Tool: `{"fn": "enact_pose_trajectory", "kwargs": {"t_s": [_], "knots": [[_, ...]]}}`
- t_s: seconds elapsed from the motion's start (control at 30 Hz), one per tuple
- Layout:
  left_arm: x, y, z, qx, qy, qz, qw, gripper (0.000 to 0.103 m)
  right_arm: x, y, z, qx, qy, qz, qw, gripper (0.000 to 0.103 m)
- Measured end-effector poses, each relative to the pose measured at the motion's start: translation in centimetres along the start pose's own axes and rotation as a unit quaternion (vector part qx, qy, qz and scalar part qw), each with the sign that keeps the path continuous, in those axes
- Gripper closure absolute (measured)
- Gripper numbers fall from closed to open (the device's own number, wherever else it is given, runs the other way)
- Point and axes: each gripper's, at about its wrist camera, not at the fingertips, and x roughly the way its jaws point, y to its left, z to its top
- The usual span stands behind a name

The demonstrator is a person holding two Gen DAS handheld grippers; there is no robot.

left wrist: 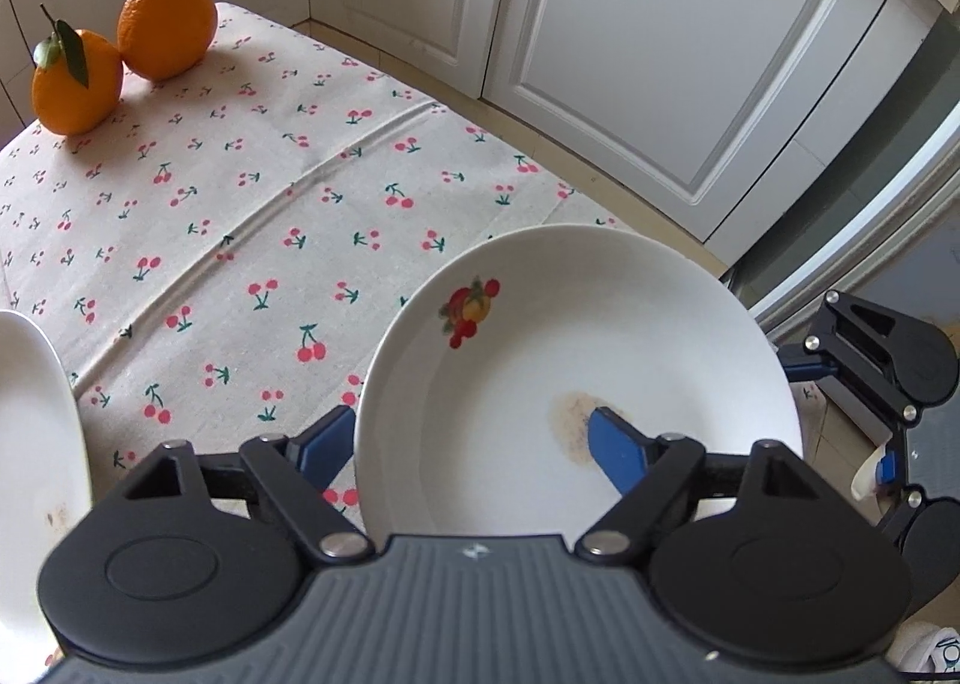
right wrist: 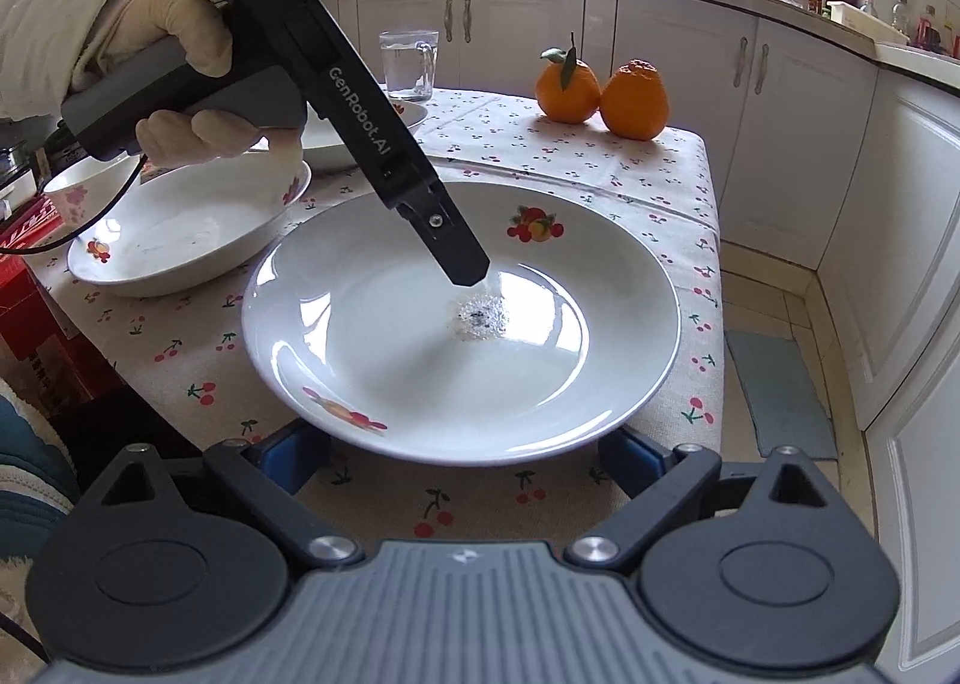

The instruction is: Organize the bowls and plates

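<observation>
A white deep plate with fruit prints (left wrist: 576, 360) (right wrist: 462, 324) sits near the table's right edge, with a brownish stain in its middle. My left gripper (left wrist: 474, 438) is open: one blue finger (left wrist: 618, 447) is inside the plate over the stain, the other (left wrist: 321, 438) is outside its rim. In the right wrist view the left gripper (right wrist: 465, 264) reaches down into the plate. My right gripper (right wrist: 462, 456) is open, its blue fingers at the plate's near rim on either side. A white bowl (right wrist: 186, 228) stands to the left, with another plate (right wrist: 360, 135) behind it.
Two oranges (left wrist: 120, 48) (right wrist: 600, 93) sit at the far corner of the cherry-print tablecloth (left wrist: 240, 216). A glass mug (right wrist: 409, 65) stands at the back. A red box (right wrist: 30, 288) is at the left. White cabinets (left wrist: 630, 54) lie beyond the table edge.
</observation>
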Motion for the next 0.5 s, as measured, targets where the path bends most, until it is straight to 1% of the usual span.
{"fn": "enact_pose_trajectory", "kwargs": {"t_s": [0.23,0.5], "knots": [[-0.10,-0.33,0.51,0.013,0.000,-0.004,0.9999,0.024,0.06,-0.16,0.18,0.002,0.003,0.001,1.000,0.007],[-0.11,-0.15,0.68,0.012,0.002,-0.007,0.9999,0.025,0.08,-0.08,0.50,-0.001,0.010,-0.003,1.000,0.007]]}}
